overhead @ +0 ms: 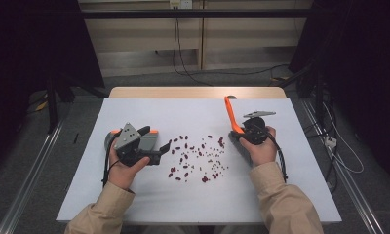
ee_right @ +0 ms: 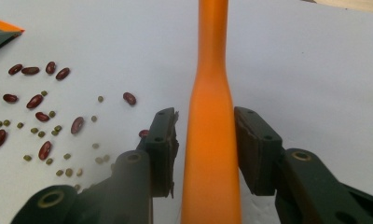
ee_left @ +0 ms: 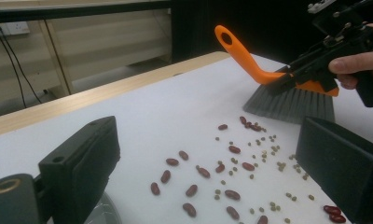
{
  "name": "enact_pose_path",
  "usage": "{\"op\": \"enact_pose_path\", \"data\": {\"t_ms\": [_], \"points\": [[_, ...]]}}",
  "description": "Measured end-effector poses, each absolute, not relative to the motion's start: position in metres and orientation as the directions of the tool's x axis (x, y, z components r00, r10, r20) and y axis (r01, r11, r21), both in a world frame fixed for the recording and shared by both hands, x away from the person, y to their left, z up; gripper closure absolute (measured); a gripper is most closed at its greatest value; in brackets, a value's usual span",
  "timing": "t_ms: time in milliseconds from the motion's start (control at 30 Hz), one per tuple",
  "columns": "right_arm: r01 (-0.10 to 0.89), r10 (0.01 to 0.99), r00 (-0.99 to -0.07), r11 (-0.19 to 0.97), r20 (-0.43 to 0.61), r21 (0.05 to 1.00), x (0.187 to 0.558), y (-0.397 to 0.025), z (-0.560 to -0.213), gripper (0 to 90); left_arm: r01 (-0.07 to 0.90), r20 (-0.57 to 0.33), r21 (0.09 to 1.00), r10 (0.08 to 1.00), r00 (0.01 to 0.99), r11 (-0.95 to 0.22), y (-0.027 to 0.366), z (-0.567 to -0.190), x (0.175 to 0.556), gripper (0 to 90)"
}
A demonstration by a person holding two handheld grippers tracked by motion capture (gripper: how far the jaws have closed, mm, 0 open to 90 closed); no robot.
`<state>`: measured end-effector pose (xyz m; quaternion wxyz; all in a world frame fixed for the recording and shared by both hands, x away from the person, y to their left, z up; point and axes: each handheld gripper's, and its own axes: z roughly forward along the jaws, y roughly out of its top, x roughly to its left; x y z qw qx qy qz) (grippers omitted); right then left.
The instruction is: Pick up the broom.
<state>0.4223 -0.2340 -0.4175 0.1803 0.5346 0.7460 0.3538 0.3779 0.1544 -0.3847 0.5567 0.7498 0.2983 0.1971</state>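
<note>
A small brush (overhead: 233,123) with an orange handle and grey bristles is held by the right gripper (overhead: 249,132); the handle is pinched between its fingers (ee_right: 163,140). The bristles are set on the white table (overhead: 134,204) just right of the scattered beans (overhead: 197,157). The left gripper (overhead: 163,149) is kept just left of the beans, its fingers (ee_left: 89,154) spread wide around nothing. A grey dustpan (overhead: 146,141) with orange trim lies under that gripper.

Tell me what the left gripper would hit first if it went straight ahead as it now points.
Likely the scattered red beans lying ahead of the left gripper; beyond them, the brush. Depth is uncertain.
</note>
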Motion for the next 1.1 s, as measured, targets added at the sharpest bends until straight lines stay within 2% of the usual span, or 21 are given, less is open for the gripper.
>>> {"op": "enact_pose_path", "data": {"t_ms": [367, 633, 1100], "points": [[0.676, 0.925, -0.374, 0.225, 0.065, 0.702, 0.399, -0.247, -0.409, 59.3, 0.242, -0.049, 0.949, 0.668, 0.743, -0.2, 0.158, -0.388, 0.376, 6.3], [0.683, 0.929, -0.367, 0.241, 0.039, 0.689, 0.395, -0.251, -0.42, 69.2, 0.238, -0.034, 0.946, 0.663, 0.748, -0.22, 0.156, -0.389, 0.375, 6.3], [0.657, 0.928, -0.368, 0.217, 0.057, 0.722, 0.398, -0.249, -0.423, 70.9, 0.238, -0.029, 0.944, 0.664, 0.747, -0.227, 0.161, -0.389, 0.375, 6.3]]}}
